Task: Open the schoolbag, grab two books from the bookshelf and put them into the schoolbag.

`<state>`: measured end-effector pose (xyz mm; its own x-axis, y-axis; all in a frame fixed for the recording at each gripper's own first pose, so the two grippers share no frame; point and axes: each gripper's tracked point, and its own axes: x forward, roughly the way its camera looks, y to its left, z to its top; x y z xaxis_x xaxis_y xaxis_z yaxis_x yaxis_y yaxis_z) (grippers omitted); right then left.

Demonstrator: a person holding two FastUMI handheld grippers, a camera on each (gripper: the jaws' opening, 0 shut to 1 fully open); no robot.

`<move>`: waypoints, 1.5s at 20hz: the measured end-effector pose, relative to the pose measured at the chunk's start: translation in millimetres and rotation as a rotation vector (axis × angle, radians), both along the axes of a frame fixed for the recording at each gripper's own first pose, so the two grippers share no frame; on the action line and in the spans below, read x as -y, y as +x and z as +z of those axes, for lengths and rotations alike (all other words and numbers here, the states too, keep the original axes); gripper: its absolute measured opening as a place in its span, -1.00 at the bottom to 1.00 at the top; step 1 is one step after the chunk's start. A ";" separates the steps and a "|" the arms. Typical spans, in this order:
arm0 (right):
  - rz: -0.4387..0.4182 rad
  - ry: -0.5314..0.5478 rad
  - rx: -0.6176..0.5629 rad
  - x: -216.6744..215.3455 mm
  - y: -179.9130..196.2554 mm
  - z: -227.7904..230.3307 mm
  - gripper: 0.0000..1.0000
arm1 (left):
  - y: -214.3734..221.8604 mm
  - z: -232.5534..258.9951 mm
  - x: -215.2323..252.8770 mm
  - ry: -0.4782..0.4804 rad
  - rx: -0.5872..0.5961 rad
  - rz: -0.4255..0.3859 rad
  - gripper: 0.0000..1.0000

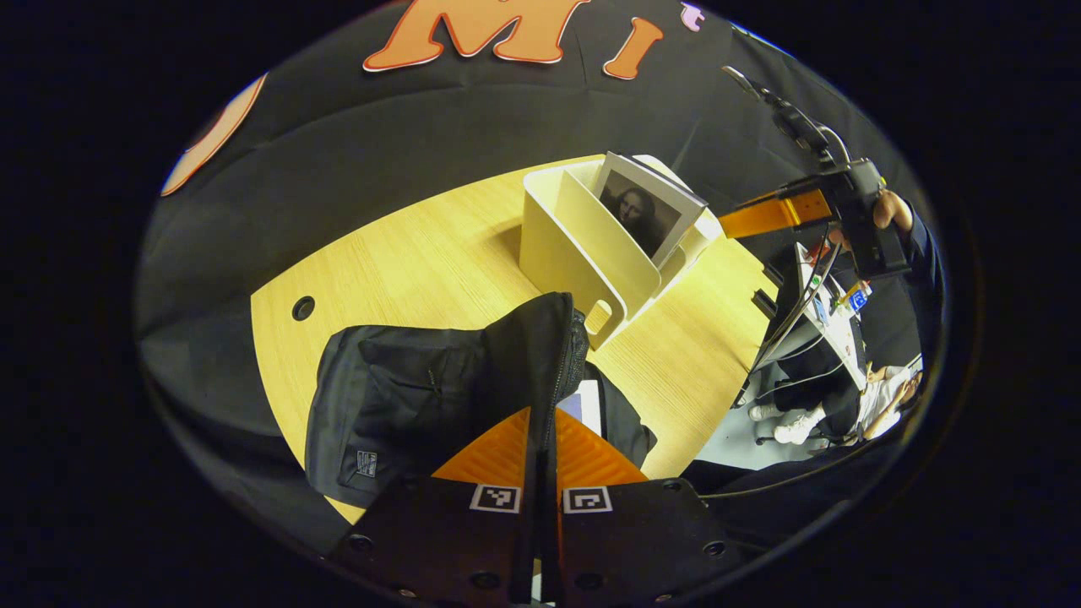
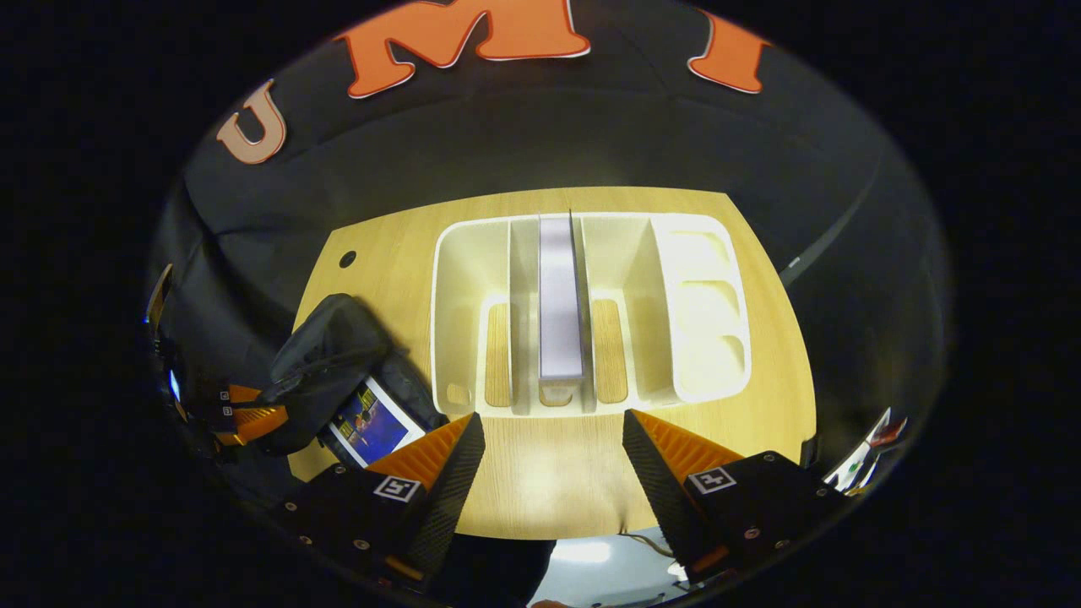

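L gripper [image 1: 540,439] fingers pressed together, pinching the bag [image 1: 405,405] flap at its zip edge, holding it up off the table [image 1: 422,253]; one book [image 2: 372,426] lies inside the opened bag. R gripper [image 2: 549,456] spread wide, hovering above table just before the shelf [image 2: 591,312]. Second book [image 2: 560,295] stands upright in shelf's middle slot. Booth wall behind.

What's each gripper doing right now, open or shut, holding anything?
Left gripper: shut on the schoolbag flap, holding it up.
Right gripper: open, empty, facing the bookshelf.
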<state>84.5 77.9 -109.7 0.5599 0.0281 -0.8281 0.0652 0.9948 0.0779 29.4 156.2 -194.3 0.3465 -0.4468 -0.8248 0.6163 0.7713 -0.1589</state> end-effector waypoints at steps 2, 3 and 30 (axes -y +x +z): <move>0.018 -0.018 -0.011 0.1 14.6 2.5 0.98 | 2.5 1.5 -2.8 0.006 -0.001 0.009 -0.92; 0.030 -0.023 -0.021 1.4 21.7 3.2 0.98 | 4.2 2.8 -3.8 0.009 -0.001 0.016 -0.92; -0.026 0.025 -0.252 7.2 65.8 -36.6 -0.30 | 11.4 1.6 -5.5 0.000 -0.024 0.066 -0.92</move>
<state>150.3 70.6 -146.3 0.3370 0.0386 -0.9407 0.1108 0.9906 0.0803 40.8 161.7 -192.7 0.3549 -0.4238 -0.8333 0.5602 0.8100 -0.1734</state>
